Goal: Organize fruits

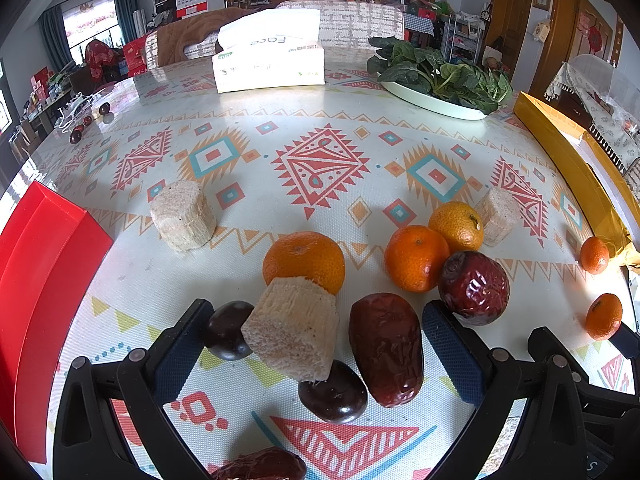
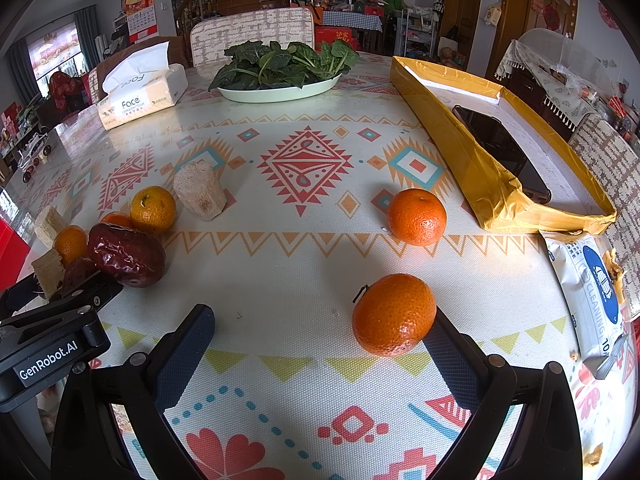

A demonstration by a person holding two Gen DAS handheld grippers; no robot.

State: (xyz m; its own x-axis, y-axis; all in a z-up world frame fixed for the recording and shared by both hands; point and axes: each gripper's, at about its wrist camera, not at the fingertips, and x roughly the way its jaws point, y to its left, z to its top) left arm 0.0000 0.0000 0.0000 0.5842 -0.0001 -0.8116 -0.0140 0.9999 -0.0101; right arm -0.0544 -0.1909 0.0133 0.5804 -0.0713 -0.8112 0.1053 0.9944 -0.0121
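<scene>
Your left gripper (image 1: 316, 344) has its jaws spread wide, gripping nothing. Between the fingers on the patterned tablecloth (image 1: 320, 128) lie a pale, fibrous sugarcane chunk (image 1: 294, 328), a long wrinkled red date (image 1: 386, 350) and two glossy dark chestnuts (image 1: 228, 336) (image 1: 333, 394); the chunk touches both chestnuts. Just beyond sit three tangerines (image 1: 304, 262) (image 1: 416, 258) (image 1: 456, 226), bright orange with dimpled skin, and a rounder red date (image 1: 474, 288) beside the right-hand fingertip. Two more cane pieces (image 1: 183, 216) (image 1: 498, 216) stand farther back. A red box (image 1: 44, 280) is at the left edge.

Your right gripper (image 2: 320, 340) is also spread and grips nothing. A tangerine with a short stem (image 2: 394, 314) rests against the inner face of its right-hand finger (image 2: 450, 354). Another tangerine (image 2: 417, 217) sits farther out, near the yellow box (image 2: 472, 160), which holds a dark phone (image 2: 502, 152). A plate of spinach (image 2: 280, 68) and a tissue pack (image 2: 140, 92) are at the far side.
</scene>
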